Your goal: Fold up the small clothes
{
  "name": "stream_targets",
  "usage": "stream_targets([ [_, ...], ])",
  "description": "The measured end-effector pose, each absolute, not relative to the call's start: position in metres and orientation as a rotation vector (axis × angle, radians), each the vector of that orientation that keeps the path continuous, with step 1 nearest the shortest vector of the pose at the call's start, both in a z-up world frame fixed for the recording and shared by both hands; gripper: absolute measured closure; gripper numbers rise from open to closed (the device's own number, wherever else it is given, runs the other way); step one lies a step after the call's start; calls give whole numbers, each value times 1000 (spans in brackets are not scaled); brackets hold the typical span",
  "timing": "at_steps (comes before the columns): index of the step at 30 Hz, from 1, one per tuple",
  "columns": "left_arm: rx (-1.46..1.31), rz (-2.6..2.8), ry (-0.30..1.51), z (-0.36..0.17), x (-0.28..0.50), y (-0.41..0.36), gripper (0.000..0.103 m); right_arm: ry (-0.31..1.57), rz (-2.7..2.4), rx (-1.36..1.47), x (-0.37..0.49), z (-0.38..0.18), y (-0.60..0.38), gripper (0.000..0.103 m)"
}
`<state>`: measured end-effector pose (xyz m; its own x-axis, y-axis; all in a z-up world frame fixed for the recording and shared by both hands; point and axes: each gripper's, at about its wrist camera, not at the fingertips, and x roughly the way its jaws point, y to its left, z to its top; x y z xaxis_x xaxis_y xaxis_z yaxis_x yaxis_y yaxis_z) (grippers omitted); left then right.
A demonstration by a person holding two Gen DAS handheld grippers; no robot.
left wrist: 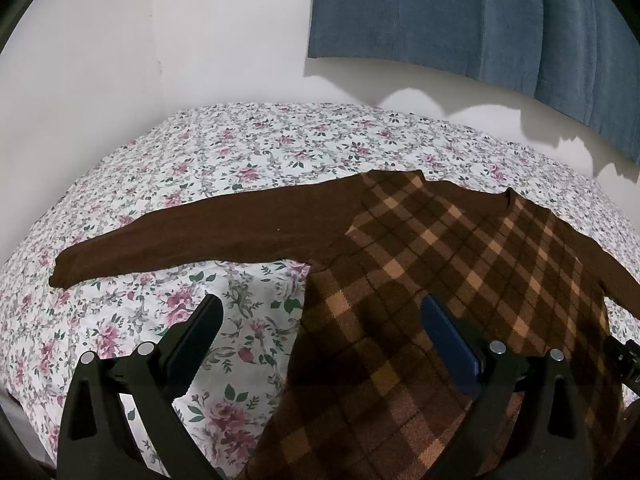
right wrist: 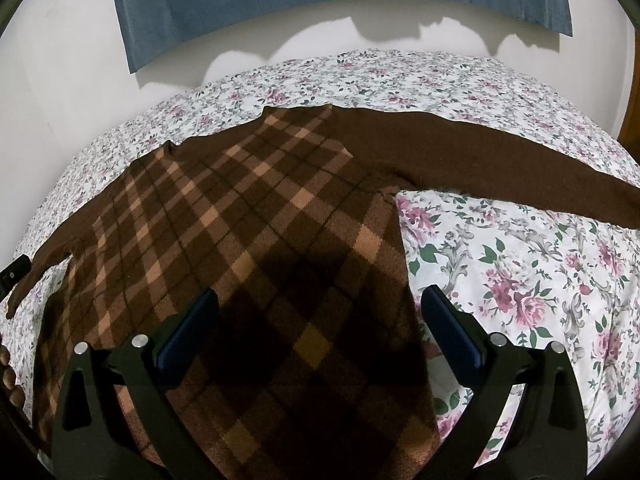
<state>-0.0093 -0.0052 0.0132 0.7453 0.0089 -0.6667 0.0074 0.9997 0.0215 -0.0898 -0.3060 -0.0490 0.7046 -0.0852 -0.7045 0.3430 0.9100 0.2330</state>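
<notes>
So we are at the start: the sweater (left wrist: 440,264) lies flat on the floral bedspread (left wrist: 224,152) ahead of both tools, sleeves spread. Our left gripper (left wrist: 320,344) and right gripper (right wrist: 320,332) hover wide apart, holding nothing. Next, we judge, each should pinch a sleeve and fold inward.

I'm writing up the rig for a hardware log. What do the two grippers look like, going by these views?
Both look alike. The left gripper and right gripper each have two matte black, angular arms with triangular cut-outs and round silver bolt heads at the joints. The fingers carry flat dark blue pads on their inner faces. No cables, labels or sleeves are visible.
</notes>
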Motion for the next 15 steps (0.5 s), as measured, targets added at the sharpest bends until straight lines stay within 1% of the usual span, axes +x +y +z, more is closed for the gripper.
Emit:
stream_targets([
  [15,24,4,725,13,-10,-4,5,756,-243,363,-90,-50,-305,2],
])
